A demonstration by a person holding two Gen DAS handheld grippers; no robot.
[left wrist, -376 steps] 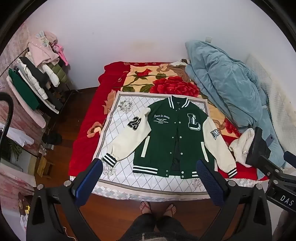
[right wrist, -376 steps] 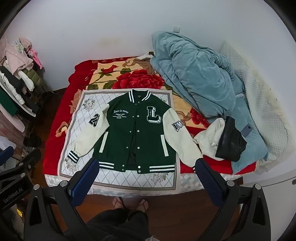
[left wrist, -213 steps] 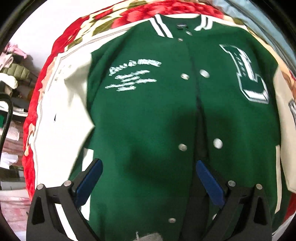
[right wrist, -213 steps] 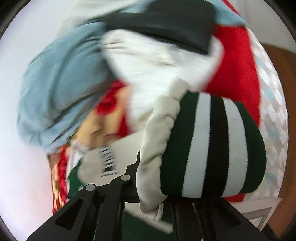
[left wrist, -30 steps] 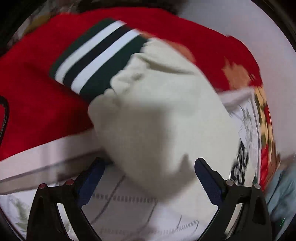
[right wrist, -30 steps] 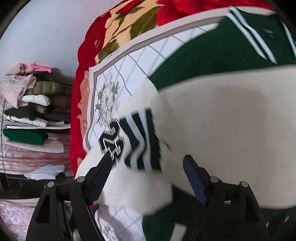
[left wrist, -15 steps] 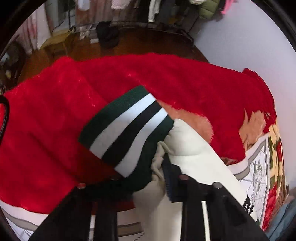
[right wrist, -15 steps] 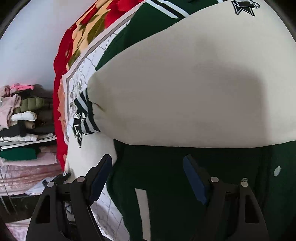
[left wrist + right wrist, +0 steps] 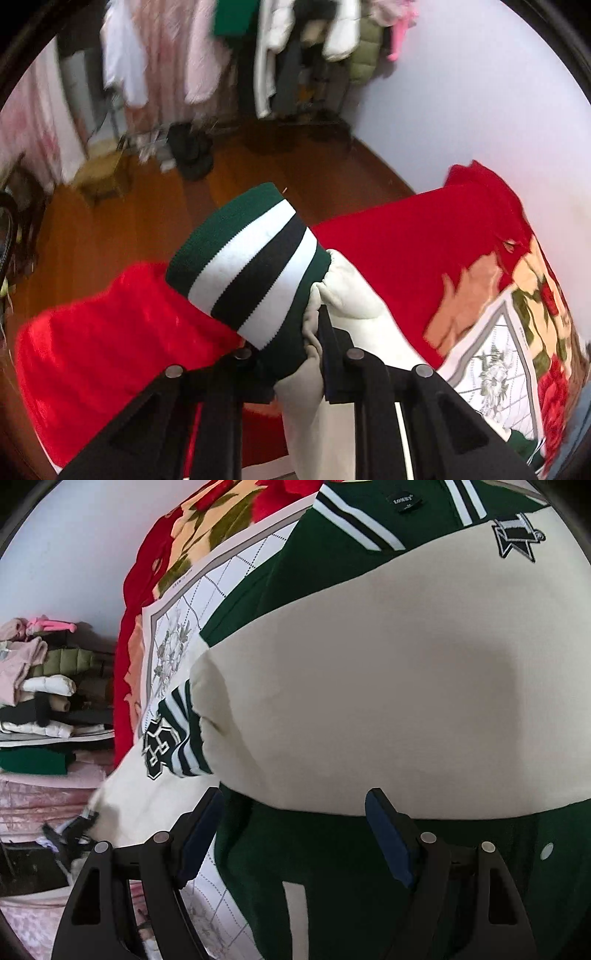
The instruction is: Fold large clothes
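The green varsity jacket (image 9: 351, 878) lies on a diamond-patterned cloth (image 9: 192, 602) on the bed. One cream sleeve (image 9: 369, 701) is folded across its chest, its striped cuff (image 9: 184, 731) resting on the other sleeve's number patch (image 9: 157, 746). My right gripper (image 9: 291, 812) hovers open just above the jacket, nothing between its fingers. In the left wrist view, my left gripper (image 9: 291, 343) has its jaws closing on the other cream sleeve (image 9: 351, 295) right behind its green, white and black cuff (image 9: 251, 258). The pads press the fabric, and the cuff is raised off the red blanket (image 9: 424, 251).
A rack of hanging clothes (image 9: 258, 55) and a small wooden stool (image 9: 103, 177) stand on the brown floor (image 9: 92, 229) beyond the bed's corner. The same clothes (image 9: 37, 686) show at the left of the right wrist view. A floral blanket (image 9: 546, 280) runs toward the wall.
My left gripper went from wide open over the sleeve to closed behind the cuff, then rose and tilted up toward the clothes rack. My right gripper slid across the folded sleeve, still open.
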